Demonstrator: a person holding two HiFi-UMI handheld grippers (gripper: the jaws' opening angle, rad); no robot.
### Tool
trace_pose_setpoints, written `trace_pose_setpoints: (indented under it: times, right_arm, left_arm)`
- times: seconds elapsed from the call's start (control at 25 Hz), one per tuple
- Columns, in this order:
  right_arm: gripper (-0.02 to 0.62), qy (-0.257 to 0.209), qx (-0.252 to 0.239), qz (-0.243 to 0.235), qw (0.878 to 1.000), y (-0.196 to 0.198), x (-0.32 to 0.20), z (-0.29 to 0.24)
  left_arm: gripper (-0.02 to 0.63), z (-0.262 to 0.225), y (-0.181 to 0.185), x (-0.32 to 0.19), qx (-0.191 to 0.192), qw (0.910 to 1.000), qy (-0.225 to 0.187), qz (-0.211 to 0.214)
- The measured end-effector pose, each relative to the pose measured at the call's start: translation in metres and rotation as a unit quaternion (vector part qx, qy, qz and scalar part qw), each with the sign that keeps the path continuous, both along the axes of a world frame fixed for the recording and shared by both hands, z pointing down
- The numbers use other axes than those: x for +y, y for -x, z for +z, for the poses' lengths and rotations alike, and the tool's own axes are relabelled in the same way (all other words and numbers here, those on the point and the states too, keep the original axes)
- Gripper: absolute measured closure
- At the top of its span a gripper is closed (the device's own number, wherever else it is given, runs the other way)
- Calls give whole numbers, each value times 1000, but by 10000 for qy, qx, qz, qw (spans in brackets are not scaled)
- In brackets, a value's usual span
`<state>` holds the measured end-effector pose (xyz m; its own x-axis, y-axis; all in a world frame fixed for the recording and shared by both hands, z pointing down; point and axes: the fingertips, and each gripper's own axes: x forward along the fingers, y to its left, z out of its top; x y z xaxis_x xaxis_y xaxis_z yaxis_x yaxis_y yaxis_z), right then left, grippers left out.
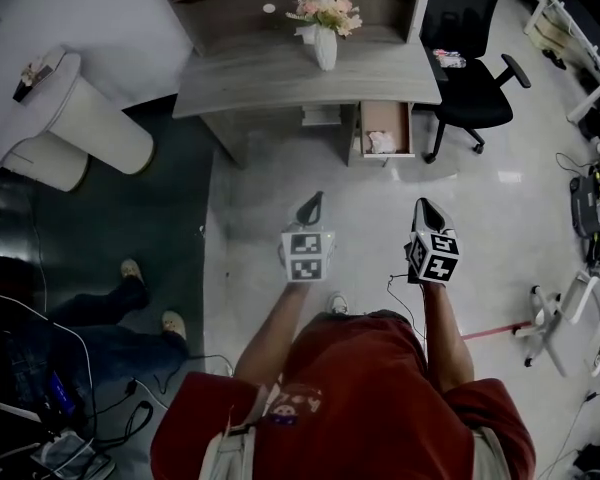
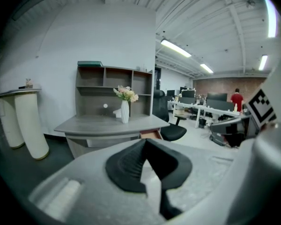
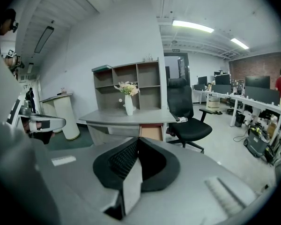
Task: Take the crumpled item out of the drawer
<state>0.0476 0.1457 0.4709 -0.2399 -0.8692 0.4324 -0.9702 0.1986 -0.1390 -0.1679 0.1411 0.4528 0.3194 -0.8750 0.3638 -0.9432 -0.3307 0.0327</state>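
Note:
A grey desk (image 1: 280,83) stands ahead, and its wooden drawer (image 1: 385,126) at the right end is pulled open. A white crumpled item (image 1: 380,142) lies at the drawer's front. The drawer also shows in the left gripper view (image 2: 150,134) and the right gripper view (image 3: 151,132); in both its contents are hidden. My left gripper (image 1: 315,200) (image 2: 145,142) and right gripper (image 1: 422,206) (image 3: 136,139) are held side by side over the floor, well short of the desk. They point toward it. Both are shut with nothing between the jaws.
A black office chair (image 1: 475,88) stands just right of the drawer. A white vase of flowers (image 1: 325,38) is on the desk. White round pedestals (image 1: 70,118) are at far left. Another person's legs (image 1: 110,308) and cables (image 1: 130,418) are at left.

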Motion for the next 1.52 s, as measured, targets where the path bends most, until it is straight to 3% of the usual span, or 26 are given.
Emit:
trace_pose_setpoints:
  times: [0.28, 0.76, 1.2, 1.52]
  right_arm:
    - [594, 256, 106, 114, 9995, 19, -48, 31]
    - [594, 346, -19, -10, 9994, 3, -141, 45]
    - [594, 369, -112, -152, 9991, -69, -254, 42]
    - [594, 386, -261, -341, 9983, -105, -317, 47]
  left_arm:
    - [609, 19, 27, -60, 139, 9997, 128, 151]
    - [609, 27, -1, -145, -7, 9997, 188, 160]
    - [609, 22, -81, -250, -180, 9992, 339, 79]
    - [609, 17, -120, -307, -390, 9987, 314, -78]
